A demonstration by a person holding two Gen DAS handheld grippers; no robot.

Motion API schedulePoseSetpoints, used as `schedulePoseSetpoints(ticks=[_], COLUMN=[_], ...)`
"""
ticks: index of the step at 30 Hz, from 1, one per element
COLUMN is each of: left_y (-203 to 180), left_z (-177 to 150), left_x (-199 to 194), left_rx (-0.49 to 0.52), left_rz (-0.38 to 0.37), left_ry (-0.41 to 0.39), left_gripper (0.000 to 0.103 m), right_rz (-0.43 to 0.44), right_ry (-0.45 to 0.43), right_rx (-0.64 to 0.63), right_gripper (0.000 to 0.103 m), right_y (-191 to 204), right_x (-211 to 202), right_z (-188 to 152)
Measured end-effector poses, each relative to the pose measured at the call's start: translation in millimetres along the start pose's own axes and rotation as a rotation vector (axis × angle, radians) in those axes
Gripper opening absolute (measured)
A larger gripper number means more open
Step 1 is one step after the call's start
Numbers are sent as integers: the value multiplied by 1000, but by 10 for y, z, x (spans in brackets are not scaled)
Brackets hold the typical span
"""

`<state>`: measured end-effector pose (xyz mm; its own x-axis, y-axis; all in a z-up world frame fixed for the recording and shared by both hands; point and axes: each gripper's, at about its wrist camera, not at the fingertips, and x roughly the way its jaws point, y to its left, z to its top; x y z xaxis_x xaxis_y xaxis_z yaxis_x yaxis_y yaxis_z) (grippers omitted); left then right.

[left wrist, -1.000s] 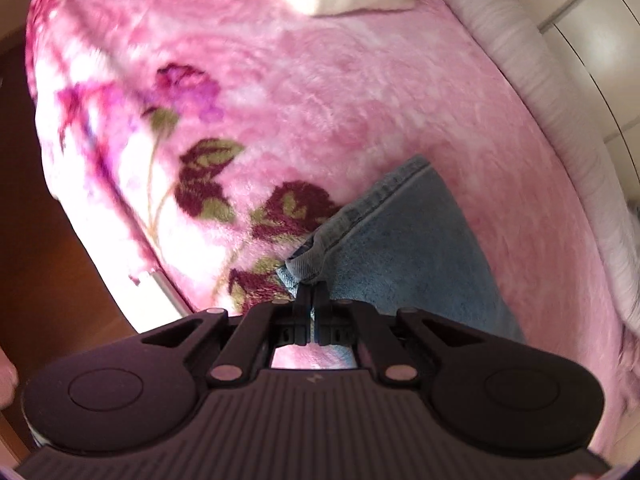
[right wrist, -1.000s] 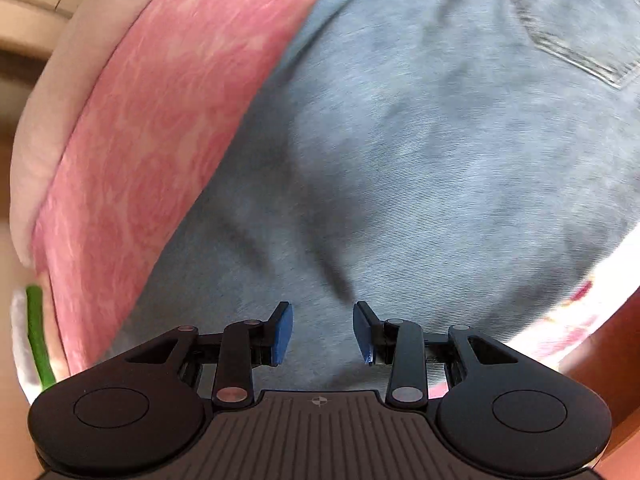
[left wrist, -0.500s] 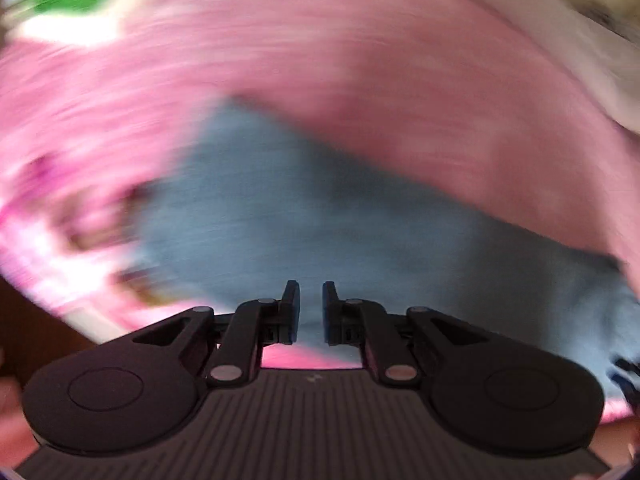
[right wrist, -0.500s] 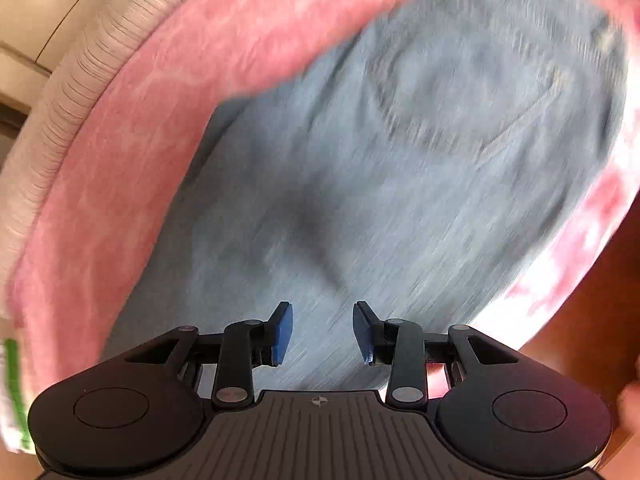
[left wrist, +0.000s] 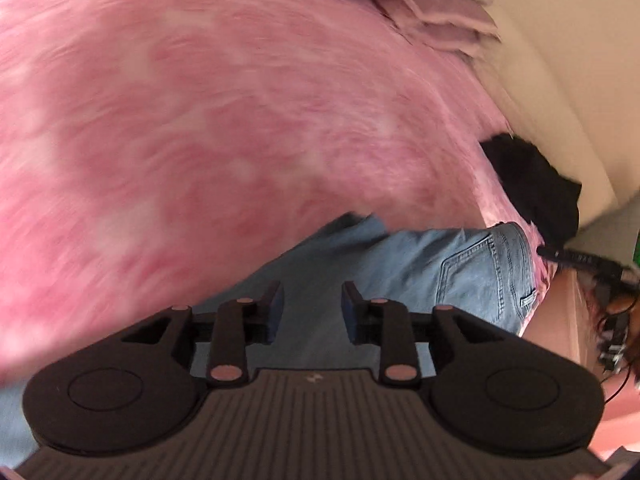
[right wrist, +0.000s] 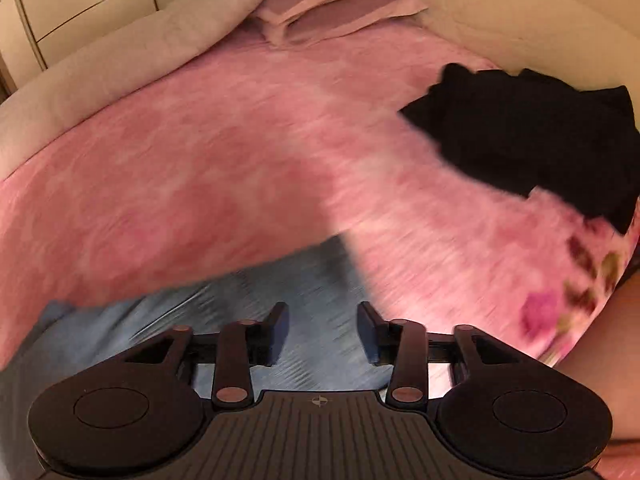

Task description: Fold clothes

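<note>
Blue jeans lie on the pink floral blanket, with a back pocket and the waistband at the right. My left gripper hovers above the denim, its jaws opening and nothing between them. In the right wrist view the jeans are blurred and lie low at the left. My right gripper is over their right edge, its jaws also opening and empty. A black garment lies crumpled at the blanket's right side and shows as the black garment in the left wrist view.
Folded mauve cloths and a grey ribbed cover lie along the far side of the bed. A cream wall stands to the right. Black cables and gear hang at the bed's right edge. A person's leg is at the lower right.
My left gripper let go of the jeans' hem, swung along the leg towards the waistband and opened. My right gripper moved off the denim towards the black garment and opened wider.
</note>
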<state>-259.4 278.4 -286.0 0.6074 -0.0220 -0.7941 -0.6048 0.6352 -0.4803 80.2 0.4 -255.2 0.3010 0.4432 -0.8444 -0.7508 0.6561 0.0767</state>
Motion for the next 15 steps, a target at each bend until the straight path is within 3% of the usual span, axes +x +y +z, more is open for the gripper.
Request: schedulePoseSetpoints(ticks=[5, 9, 13, 15], left_y=[-213, -192, -112, -62], left_z=[359, 549, 684, 699], left_x=[505, 862, 1212, 1299], left_rx=[65, 64, -30, -109], left_rz=[-48, -96, -196, -245], left_ry=[86, 203, 332, 348], left_gripper=[30, 30, 29, 25], right_rz=[157, 223, 285, 301], right_ry=[59, 96, 106, 96], right_rx=[16, 42, 52, 37], right_gripper=[53, 53, 53, 50], right_y=[-339, -405, -463, -482], right_x=[238, 374, 445, 449], right_z=[161, 112, 37, 11])
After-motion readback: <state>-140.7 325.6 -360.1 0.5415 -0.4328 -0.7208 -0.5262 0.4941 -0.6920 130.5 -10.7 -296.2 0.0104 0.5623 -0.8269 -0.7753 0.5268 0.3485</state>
